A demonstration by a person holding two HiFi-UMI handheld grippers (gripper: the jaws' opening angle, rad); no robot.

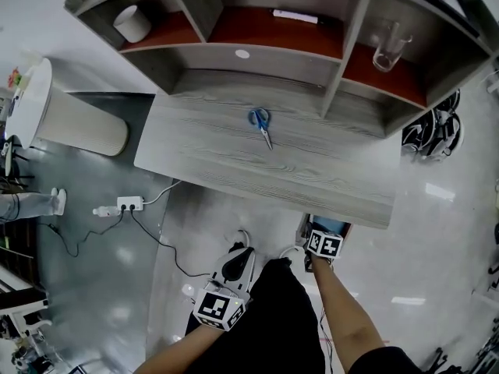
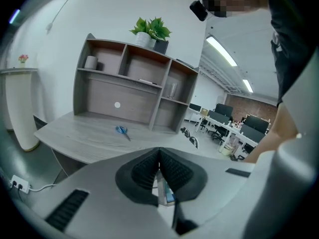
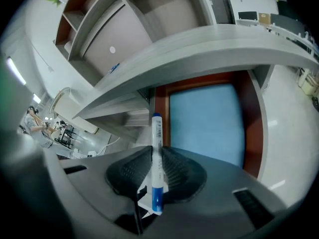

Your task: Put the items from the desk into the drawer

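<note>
Since the marker (image 3: 156, 158) is clamped in the right gripper's (image 3: 155, 172) jaws, pointing at the open drawer (image 3: 209, 121) under the table's (image 1: 234, 162) near right edge, centre it over the lining before releasing. The scissors (image 1: 262, 123) lie mid-table, and the left gripper's (image 2: 159, 176) jaws are pressed together, empty.

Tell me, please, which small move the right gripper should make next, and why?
Probably ease the right gripper down toward the drawer before letting go. Its jaws are shut on the marker, and the open, blue-lined drawer lies directly ahead, beneath the desk.
</note>
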